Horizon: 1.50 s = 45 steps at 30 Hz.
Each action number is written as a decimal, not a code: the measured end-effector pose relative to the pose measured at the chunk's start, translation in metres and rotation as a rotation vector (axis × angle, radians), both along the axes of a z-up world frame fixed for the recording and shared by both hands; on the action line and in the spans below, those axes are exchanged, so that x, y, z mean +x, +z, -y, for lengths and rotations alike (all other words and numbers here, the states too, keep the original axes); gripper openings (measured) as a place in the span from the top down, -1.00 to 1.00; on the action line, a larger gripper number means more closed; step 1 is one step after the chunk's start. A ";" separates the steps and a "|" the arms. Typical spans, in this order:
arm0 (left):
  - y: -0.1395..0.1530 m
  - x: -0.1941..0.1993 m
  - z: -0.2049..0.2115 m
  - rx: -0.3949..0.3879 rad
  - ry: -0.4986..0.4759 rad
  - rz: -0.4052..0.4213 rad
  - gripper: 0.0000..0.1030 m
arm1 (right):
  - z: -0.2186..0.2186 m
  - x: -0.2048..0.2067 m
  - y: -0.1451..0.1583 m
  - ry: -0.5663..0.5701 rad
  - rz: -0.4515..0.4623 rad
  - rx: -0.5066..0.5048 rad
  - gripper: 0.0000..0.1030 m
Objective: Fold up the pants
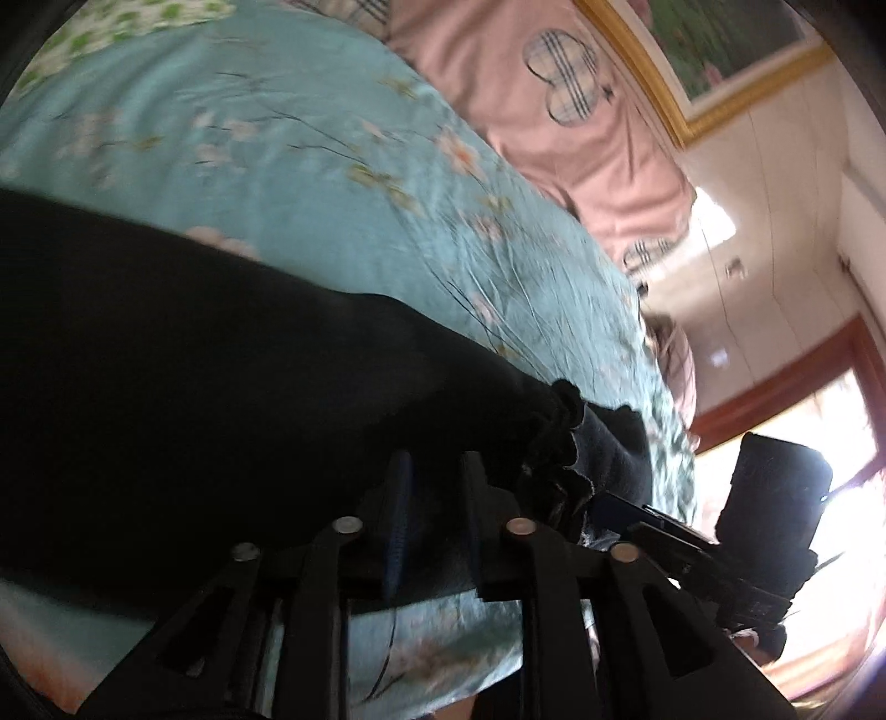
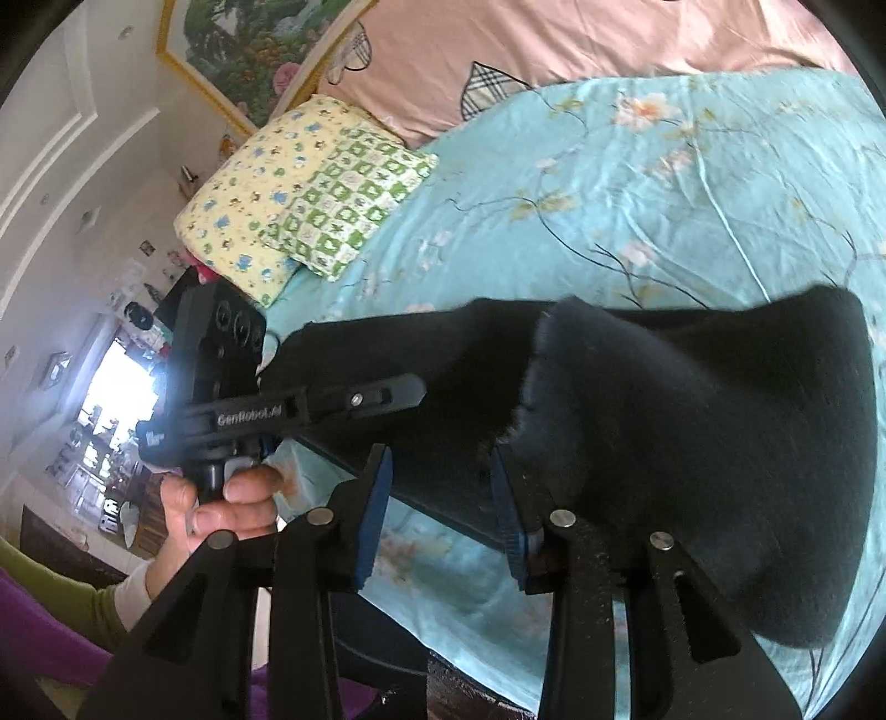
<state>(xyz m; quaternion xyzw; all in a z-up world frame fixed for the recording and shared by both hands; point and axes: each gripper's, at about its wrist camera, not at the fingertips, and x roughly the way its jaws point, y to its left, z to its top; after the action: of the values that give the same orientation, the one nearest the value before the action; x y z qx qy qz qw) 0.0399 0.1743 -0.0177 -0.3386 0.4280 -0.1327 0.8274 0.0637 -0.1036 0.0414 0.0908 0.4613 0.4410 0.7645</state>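
**A:** Pants (image 2: 692, 443) are black, thick and kinda fuzzy, lying across the teal flowered bedsheet (image 2: 609, 183) near its edge. One end is lifted and flared out wide on the right side of the right wrist view, with a fluffy raw-looking edge where the inside shows.

**B:** And the tongs?

**A:** Right gripper (image 2: 443, 509) has its blue-padded fingers (image 2: 374, 515) parted a fair way, with a fold of the black cloth sitting between them. Can't tell if it's actually pinching or just around it. Left gripper (image 1: 432, 509) has its fingers much closer together, pushed into the dark fabric, but it's blurry there, so I can't tell whether it has a grip either.

**B:** Anything else on the bed?

**A:** Yellow pillow (image 2: 249, 205) with a green checked one (image 2: 349, 205) leaning on it, and a pink blanket (image 2: 498, 50) behind. From the left wrist view you see bunched ruffles of the pants (image 1: 221, 387) just past the fingertips. The left hand (image 2: 221, 509) holds its gripper's handle.
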 end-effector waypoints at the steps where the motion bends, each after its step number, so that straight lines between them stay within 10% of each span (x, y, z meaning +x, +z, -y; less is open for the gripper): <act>1: 0.001 -0.004 -0.005 -0.018 0.016 0.002 0.55 | -0.005 0.001 0.002 0.009 0.005 -0.002 0.25; 29: -0.004 -0.135 -0.108 -0.014 0.465 -0.082 0.39 | -0.125 0.005 0.009 0.249 0.053 -0.024 0.05; 45: -0.013 -0.138 -0.152 -0.068 0.626 -0.122 0.15 | -0.189 0.018 0.010 0.353 0.071 -0.042 -0.08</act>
<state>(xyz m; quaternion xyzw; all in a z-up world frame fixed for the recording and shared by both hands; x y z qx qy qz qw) -0.0977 0.3267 -0.0305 -0.4888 0.3473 0.1345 0.7889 0.0814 0.0858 0.0510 -0.0232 0.4519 0.5613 0.6930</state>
